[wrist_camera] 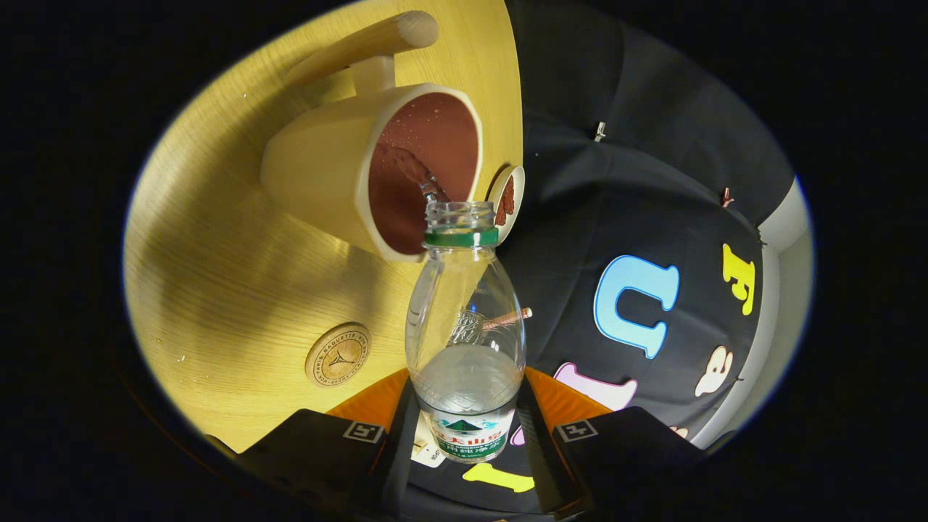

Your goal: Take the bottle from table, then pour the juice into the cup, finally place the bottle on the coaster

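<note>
Gripper view: gripper (464,435) is clamped on the bottle (465,333), one finger on each side of its labelled lower body, both pressing on it. Bottle is clear plastic, cap off, with a green ring (461,237) under the open neck. It sits between the fingers and runs straight ahead of them, tipped over so the whole scene looks rolled sideways. Only a little liquid shows inside the clear body.

Just beyond the bottle mouth: a thin brown stream of juice (424,177) leaves the neck and lands inside the cup (319,174). Cup is cream-coloured and faceted, with a handle (373,72) on its far side. It stands on the table (217,275) and holds brown juice well up toward the rim, with droplets on the inner wall. Bottle mouth is right at the cup rim; contact can't be told.

Table is light wood grain. A round wooden coaster (338,354) with an engraved mark lies flat on it, beside the bottle body, apart from the cup, nothing on it. A wooden rod (370,40) lies beyond the cup. A small round white item (507,202) with a brown pattern sits at the table edge, just beside the bottle neck. Black cloth wall (638,181) is past the table edge.
</note>
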Demonstrator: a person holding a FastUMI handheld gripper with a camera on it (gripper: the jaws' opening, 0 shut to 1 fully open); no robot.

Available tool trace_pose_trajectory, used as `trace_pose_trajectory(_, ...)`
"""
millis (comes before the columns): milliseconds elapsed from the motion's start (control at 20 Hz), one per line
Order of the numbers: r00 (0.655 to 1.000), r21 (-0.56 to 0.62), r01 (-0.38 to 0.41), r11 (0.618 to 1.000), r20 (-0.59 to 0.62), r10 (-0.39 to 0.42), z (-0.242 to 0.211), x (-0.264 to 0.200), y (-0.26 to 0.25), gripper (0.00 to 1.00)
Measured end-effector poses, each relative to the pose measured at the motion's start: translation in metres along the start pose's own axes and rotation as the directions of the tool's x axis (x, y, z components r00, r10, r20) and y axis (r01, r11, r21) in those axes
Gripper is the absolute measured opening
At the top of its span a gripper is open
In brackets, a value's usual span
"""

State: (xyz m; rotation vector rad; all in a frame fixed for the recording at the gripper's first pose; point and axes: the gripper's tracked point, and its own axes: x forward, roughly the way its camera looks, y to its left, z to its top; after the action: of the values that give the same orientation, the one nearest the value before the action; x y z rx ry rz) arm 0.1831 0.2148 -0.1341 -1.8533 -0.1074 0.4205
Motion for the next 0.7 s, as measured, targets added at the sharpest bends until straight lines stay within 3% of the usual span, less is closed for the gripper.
trace_pose_trajectory(700,1.000,-0.078,0.011,0.997,0.007,-0.011,0.0041,-0.0026,-0.0065,0.70)
